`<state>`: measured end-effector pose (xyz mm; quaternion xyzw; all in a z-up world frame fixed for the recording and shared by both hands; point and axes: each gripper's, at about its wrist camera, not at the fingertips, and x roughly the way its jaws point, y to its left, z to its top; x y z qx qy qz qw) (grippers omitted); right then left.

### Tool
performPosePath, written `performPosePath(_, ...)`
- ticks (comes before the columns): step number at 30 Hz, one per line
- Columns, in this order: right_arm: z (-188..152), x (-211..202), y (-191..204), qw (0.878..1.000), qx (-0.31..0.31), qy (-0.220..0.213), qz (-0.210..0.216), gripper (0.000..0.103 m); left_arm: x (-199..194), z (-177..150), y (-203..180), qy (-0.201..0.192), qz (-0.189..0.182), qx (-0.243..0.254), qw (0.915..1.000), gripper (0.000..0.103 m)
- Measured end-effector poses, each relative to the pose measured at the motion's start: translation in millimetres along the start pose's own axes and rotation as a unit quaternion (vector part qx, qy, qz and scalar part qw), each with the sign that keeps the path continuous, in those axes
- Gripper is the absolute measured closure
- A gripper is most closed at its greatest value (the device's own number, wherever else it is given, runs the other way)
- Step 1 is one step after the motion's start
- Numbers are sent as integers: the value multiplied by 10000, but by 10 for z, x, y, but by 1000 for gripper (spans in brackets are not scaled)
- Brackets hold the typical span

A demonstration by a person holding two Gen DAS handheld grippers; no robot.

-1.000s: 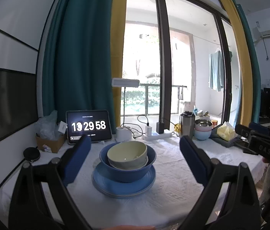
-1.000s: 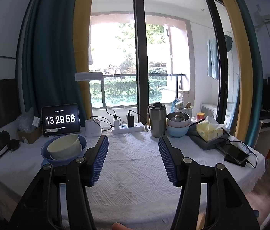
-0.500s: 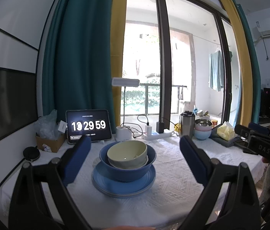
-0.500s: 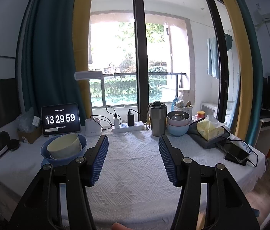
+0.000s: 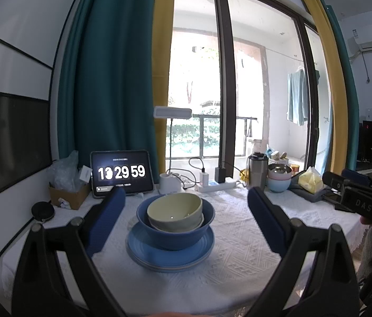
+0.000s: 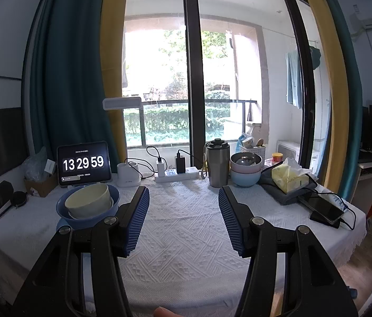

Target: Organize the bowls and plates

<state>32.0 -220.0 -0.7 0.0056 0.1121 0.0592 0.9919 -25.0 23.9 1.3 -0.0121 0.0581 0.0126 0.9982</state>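
A blue plate (image 5: 170, 256) lies on the white tablecloth with a dark blue bowl (image 5: 175, 233) on it. A pale green bowl (image 5: 174, 211) sits tilted inside the blue bowl, over a white one. The stack also shows at the left of the right wrist view (image 6: 88, 206). My left gripper (image 5: 186, 200) is open and empty, its jaws standing on either side of the stack, a little short of it. My right gripper (image 6: 183, 198) is open and empty over bare cloth, to the right of the stack.
At the back stand a tablet clock (image 6: 83, 163), a lamp base (image 6: 128, 174), a power strip (image 6: 178, 175), a steel tumbler (image 6: 217, 165) and stacked pastel bowls (image 6: 246, 170). A tissue pack (image 6: 290, 175) and phone (image 6: 324, 210) lie right. A cardboard box (image 5: 67, 195) sits left.
The clock has ticked from 13:29:58 to 13:29:59. Both grippers and the stack have not visibly moved.
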Motion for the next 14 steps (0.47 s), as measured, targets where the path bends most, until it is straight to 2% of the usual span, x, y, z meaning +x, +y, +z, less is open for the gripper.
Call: performPosePath(14, -32, 15, 15, 10000, 8, 24, -4, 45, -20, -53, -36, -20, -36, 24, 10000, 8)
